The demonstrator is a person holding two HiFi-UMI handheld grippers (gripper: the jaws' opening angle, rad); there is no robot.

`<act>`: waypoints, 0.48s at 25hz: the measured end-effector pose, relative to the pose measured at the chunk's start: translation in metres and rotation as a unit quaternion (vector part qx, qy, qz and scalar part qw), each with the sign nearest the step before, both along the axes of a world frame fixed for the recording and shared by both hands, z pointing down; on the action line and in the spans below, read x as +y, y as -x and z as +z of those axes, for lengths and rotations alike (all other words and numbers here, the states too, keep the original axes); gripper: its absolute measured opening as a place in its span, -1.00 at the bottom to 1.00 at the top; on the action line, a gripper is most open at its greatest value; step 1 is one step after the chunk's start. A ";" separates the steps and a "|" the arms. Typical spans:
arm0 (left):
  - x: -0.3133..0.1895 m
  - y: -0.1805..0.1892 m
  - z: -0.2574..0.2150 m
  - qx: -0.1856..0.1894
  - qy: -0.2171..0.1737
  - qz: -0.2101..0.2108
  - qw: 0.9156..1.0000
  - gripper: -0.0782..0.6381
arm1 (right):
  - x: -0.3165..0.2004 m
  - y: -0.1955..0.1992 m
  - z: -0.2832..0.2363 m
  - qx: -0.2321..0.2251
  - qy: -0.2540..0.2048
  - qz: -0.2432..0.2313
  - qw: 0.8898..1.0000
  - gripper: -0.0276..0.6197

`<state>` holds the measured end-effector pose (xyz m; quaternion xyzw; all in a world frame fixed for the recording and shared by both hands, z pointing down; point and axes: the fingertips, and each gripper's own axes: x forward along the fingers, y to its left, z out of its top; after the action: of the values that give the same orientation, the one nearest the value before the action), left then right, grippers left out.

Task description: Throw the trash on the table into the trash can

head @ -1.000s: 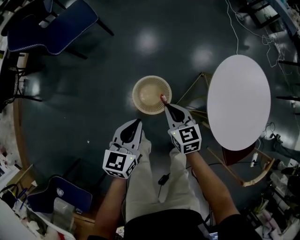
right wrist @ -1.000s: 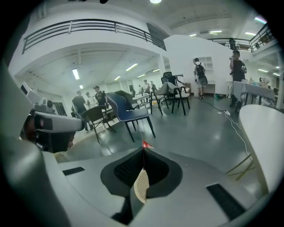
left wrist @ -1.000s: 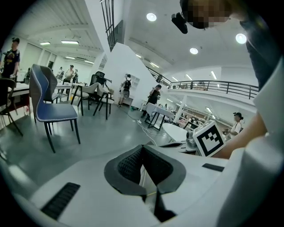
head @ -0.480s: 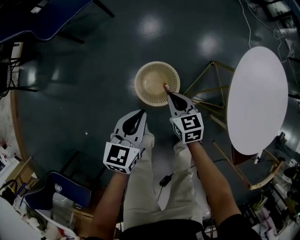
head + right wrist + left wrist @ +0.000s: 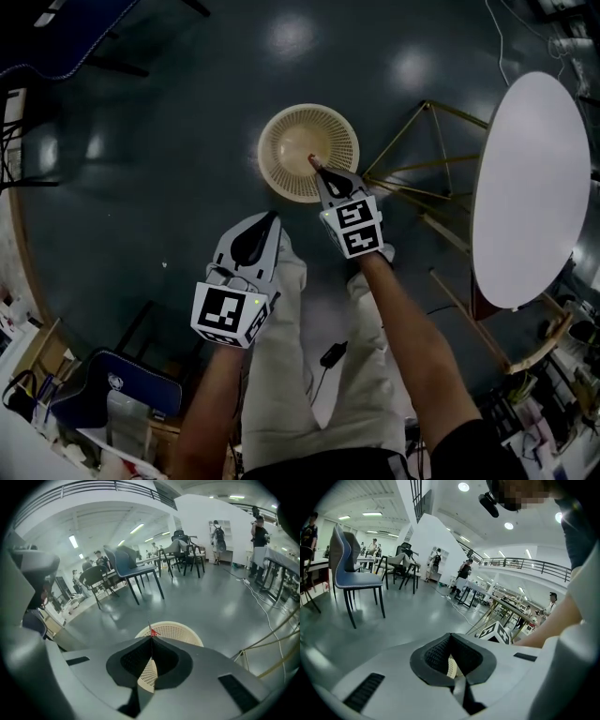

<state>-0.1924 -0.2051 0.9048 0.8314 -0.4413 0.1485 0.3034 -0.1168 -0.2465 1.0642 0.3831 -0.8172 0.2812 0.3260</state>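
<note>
Dark floor lay below; right tongs, pinching a red scrap, had sunk over the bin, so release looked due; left tongs, pressed together and empty, hung beside the bin.

Cream lattice trash can; red scrap; white table; dark floor; right gripper cube black-and-white squares.

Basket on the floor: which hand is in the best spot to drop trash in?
Right. The right gripper pinches a small red scrap, with its tips over the basket. The left gripper is shut, empty and back beside the person's leg.
</note>
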 end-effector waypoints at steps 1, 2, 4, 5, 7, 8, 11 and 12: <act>0.000 0.002 0.003 0.000 0.002 -0.001 1.000 -0.76 | 0.001 0.000 0.010 0.010 0.004 -0.007 1.000 -0.86; 0.001 0.004 0.006 0.000 0.005 -0.004 1.000 -0.76 | 0.002 0.000 0.019 0.019 0.008 -0.013 1.000 -0.86; 0.002 0.010 0.010 0.002 0.013 -0.014 1.000 -0.76 | 0.003 -0.001 0.032 0.026 0.017 -0.014 0.999 -0.86; 0.002 0.012 0.011 0.004 0.016 -0.020 1.000 -0.76 | 0.003 -0.002 0.037 0.025 0.020 -0.010 0.999 -0.86; 0.002 0.015 0.012 0.008 0.020 -0.026 0.999 -0.76 | 0.001 -0.003 0.043 0.023 0.021 -0.001 1.000 -0.85; 0.002 0.016 0.014 0.008 0.021 -0.027 0.999 -0.76 | 0.000 -0.004 0.044 0.023 0.021 0.005 1.000 -0.85; 0.004 0.018 0.018 0.008 0.021 -0.029 0.999 -0.76 | 0.000 -0.003 0.047 0.016 0.022 0.014 1.000 -0.85; 0.005 0.017 0.019 0.008 0.022 -0.029 0.999 -0.76 | 0.001 -0.003 0.047 0.014 0.022 0.014 1.000 -0.85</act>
<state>-0.2098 -0.2005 0.9234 0.8125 -0.4595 0.1428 0.3291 -0.1139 -0.2455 1.1112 0.3911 -0.8008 0.2987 0.3414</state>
